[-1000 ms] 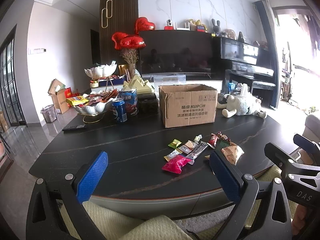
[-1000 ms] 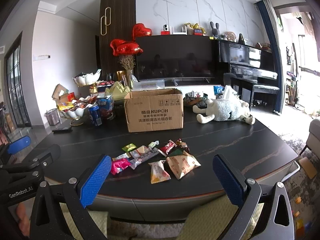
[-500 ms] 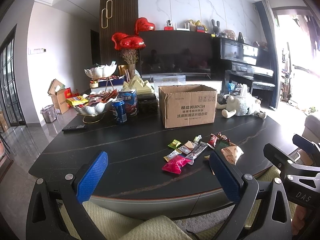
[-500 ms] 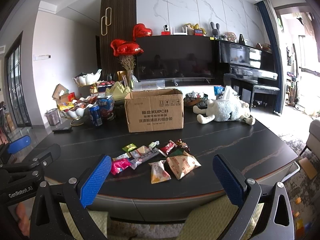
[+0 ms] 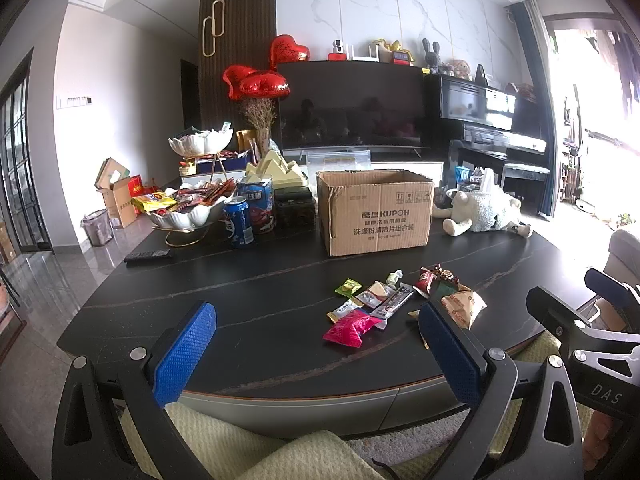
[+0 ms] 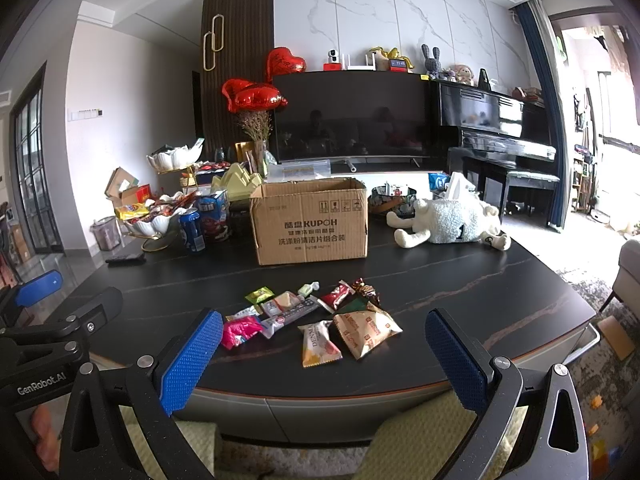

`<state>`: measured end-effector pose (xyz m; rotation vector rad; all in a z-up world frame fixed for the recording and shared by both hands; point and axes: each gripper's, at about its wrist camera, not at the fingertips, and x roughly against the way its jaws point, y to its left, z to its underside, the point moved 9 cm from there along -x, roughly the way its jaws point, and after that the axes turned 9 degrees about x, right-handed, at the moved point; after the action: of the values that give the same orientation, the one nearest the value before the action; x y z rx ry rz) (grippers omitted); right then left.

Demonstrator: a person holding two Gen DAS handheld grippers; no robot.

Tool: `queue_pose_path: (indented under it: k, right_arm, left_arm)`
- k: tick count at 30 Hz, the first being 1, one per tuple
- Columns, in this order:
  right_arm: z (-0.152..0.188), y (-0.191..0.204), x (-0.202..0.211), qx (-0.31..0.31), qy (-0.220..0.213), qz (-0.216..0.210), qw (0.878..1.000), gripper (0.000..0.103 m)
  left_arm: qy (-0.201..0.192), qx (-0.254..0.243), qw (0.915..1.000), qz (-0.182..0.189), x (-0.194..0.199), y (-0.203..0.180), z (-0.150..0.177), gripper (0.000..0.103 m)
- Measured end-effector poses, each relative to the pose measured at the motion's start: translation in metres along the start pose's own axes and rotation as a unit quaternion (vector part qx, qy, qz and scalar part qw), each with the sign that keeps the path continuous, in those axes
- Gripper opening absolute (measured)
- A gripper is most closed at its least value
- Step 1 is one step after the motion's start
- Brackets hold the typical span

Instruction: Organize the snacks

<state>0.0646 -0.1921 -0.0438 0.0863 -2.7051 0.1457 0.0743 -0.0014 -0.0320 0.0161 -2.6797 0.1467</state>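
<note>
both grippers hover off the near edge of the dark table (image 6: 460, 280), each with its blue-padded fingers spread wide and holding nothing: the left gripper (image 5: 316, 348) sits to the left of the snack pile, the right gripper (image 6: 324, 354) is lined up almost straight on it. the snacks (image 6: 312, 316) lie loose in a cluster near the front of the table, well short of the open cardboard box (image 6: 310, 220) that stands upright behind them. in the pile a pink packet (image 6: 239, 330) lies at the left end, an orange-and-white bag (image 6: 366, 330) and a smaller pale packet (image 6: 320, 343) are nearest the edge, and a green sachet (image 6: 259, 294) and a red wrapper (image 6: 335, 290) lie on the box side. farther back on the left are a white bowl of snacks (image 6: 154, 222) and a blue can (image 6: 192, 231); a white plush sheep (image 6: 448, 222) lies to the right of the box.
</note>
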Motion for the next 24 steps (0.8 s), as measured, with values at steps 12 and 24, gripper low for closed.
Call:
queue_pose_path:
  k: [12,24]
  right_arm:
    - [-0.0014,0.0005,0.0011,0.001,-0.001,0.0,1.0,0.103]
    - [-0.0052,-0.0019,0.0031,0.001,-0.001,-0.001,1.0,0.103]
  left_arm:
    - [0.0,0.0,1.0,0.001,0.0003,0.0002,-0.0006,0.103]
    - [0.0,0.0,1.0,0.001,0.0,0.0001,0.0001,0.103]
